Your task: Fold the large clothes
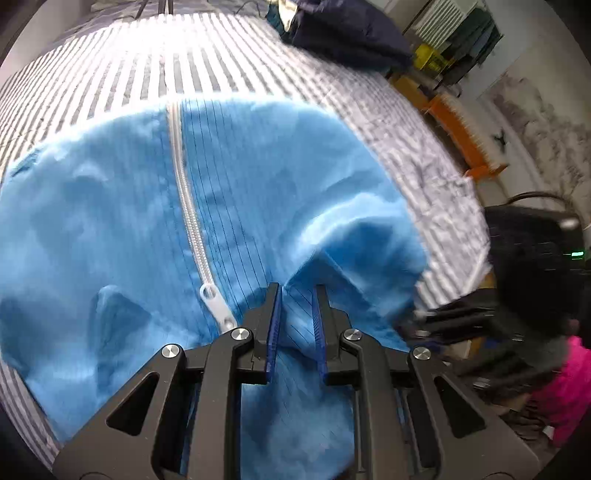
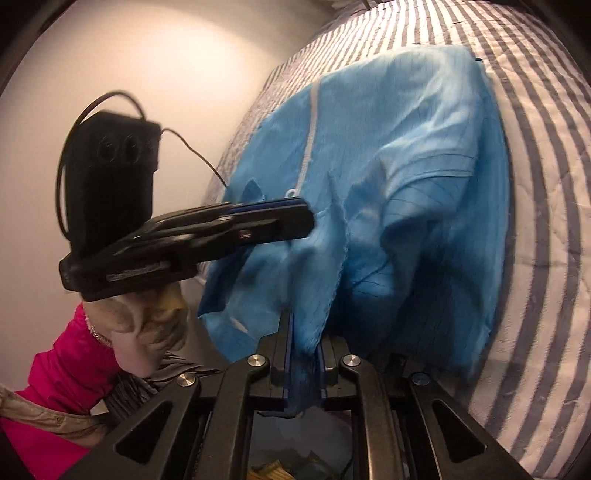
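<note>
from my left wrist, the left gripper (image 1: pixel 297 291) has its blue ribbed fingers (image 1: pixel 274 325) pinched on a raised fold of the blue garment (image 1: pixel 122 221), a thin pinstriped cloth spread on the bed (image 1: pixel 147 66) with its grey-and-white striped, quilted cover. a white zipper (image 1: pixel 186 192) runs down the garment to a plastic pull. a dark bundle of clothes (image 1: pixel 351 33) lies at the far edge.

from my right wrist, the right gripper (image 2: pixel 306 332) fingers are clamped on a bunched hem of the same garment, which hangs crumpled over the bed's edge. my gloved left hand (image 2: pixel 147 325), pink sleeve (image 2: pixel 70 373) behind it, holds the other gripper against the cloth.
</note>
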`<state>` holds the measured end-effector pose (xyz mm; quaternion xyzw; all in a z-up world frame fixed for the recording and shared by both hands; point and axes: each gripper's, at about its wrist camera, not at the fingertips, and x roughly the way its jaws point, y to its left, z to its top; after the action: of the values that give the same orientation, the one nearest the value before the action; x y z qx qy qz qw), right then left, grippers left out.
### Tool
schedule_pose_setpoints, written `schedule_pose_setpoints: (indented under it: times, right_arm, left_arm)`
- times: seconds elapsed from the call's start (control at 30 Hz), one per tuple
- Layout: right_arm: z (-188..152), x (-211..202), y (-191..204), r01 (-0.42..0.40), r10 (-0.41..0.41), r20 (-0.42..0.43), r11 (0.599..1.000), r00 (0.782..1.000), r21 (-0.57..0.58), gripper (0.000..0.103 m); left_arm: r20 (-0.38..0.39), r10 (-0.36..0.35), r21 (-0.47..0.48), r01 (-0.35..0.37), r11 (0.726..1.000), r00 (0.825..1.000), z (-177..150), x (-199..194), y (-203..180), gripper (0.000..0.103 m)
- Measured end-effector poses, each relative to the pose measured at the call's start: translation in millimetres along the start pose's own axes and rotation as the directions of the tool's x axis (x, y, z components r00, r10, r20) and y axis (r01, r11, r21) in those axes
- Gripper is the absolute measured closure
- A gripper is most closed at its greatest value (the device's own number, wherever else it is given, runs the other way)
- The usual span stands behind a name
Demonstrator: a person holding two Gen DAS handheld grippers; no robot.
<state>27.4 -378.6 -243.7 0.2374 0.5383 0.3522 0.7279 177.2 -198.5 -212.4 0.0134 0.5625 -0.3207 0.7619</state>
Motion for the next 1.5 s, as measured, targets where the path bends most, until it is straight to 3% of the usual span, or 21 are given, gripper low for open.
schedule_pose_setpoints:
  times: [0.13, 0.17, 0.27, 0.37, 0.43, 0.5, 0.53, 0.63, 0.7, 0.83, 0.93, 1.03, 1.2, 1.5]
  right_arm:
    - [2.7, -8.2, 5.8, 0.106, -0.105, 0.008, 0.994, 0.994, -0.012, 0.088]
    - [2.0, -17.1, 7.9, 0.134, -0.133, 0.027, 0.991, 0.991, -0.02, 0.082]
    - [0.7, -42.2, 18.1, 0.186, -0.18, 0.09, 0.981, 0.979, -0.057, 0.08]
    - [-0.8, -58.7, 41.0, 0.21, -0.191, 0.142, 0.968, 0.971, -0.134, 0.076]
    - [0.9, -53.7, 55.3, 0.213, -0.188, 0.146, 0.962, 0.971, -0.174, 0.068]
    - [5.1, -43.5, 62.6, 0.237, -0.213, 0.136, 0.951, 0.968, -0.197, 0.064]
    - [7.3, -36.6, 64.6, 0.25, -0.228, 0.124, 0.946, 0.966, -0.204, 0.063]
    - [16.2, -15.6, 69.5, 0.316, -0.304, 0.087, 0.923, 0.949, -0.221, 0.062]
    - [19.4, -0.5, 73.6, 0.357, -0.351, 0.065, 0.904, 0.934, -0.236, 0.062]
    - [27.0, 22.3, 72.2, 0.492, -0.498, 0.051, 0.828, 0.866, -0.27, 0.062]
    - [27.9, 39.4, 77.3, 0.531, -0.543, 0.045, 0.796, 0.839, -0.292, 0.062]
    - [28.5, 50.9, 78.1, 0.57, -0.589, 0.041, 0.76, 0.807, -0.313, 0.071]
    - [29.5, 45.0, 76.4, 0.565, -0.583, 0.036, 0.769, 0.812, -0.298, 0.089]
    - [39.9, 35.6, 74.1, 0.554, -0.558, 0.05, 0.801, 0.828, -0.226, 0.1]
  left_arm:
    - [-0.01, 0.011, -0.012, -0.011, 1.0, 1.0, 0.0, 6.4, 2.0, 0.089]
    - [0.003, 0.006, -0.007, -0.006, 1.0, 1.0, -0.6, -0.9, 1.9, 0.089]
    - [0.055, -0.011, -0.006, 0.011, 1.0, 0.998, -7.1, -32.8, 8.4, 0.089]
    - [0.089, -0.07, -0.032, 0.073, 0.997, 0.994, -26.3, -62.4, 16.9, 0.089]
    - [0.093, -0.107, -0.016, 0.109, 0.994, 0.99, -45.6, -71.3, 15.3, 0.089]
    - [0.078, -0.118, 0.011, 0.117, 0.993, 0.99, -59.7, -71.3, 9.4, 0.079]
    - [0.067, -0.112, 0.031, 0.111, 0.993, 0.991, -67.5, -67.0, 4.4, 0.073]
    - [0.043, -0.08, 0.097, 0.075, 0.992, 0.996, -79.7, -58.9, -6.1, 0.072]
    - [0.035, -0.069, 0.135, 0.064, 0.989, 0.997, -85.7, -56.5, -12.3, 0.072]
    - [0.036, -0.041, 0.23, 0.031, 0.973, 0.999, -93.6, -55.3, -28.2, 0.071]
    - [0.055, 0.006, 0.309, -0.022, 0.951, 0.998, -103.5, -56.0, -42.8, 0.062]
    - [0.057, 0.058, 0.361, -0.074, 0.93, 0.997, -111.4, -52.9, -48.3, 0.061]
    - [0.059, 0.132, 0.403, -0.145, 0.904, 0.989, -126.7, -50.7, -39.0, 0.061]
    - [0.114, 0.202, 0.46, -0.232, 0.857, 0.973, -147.5, -46.2, -38.1, 0.06]
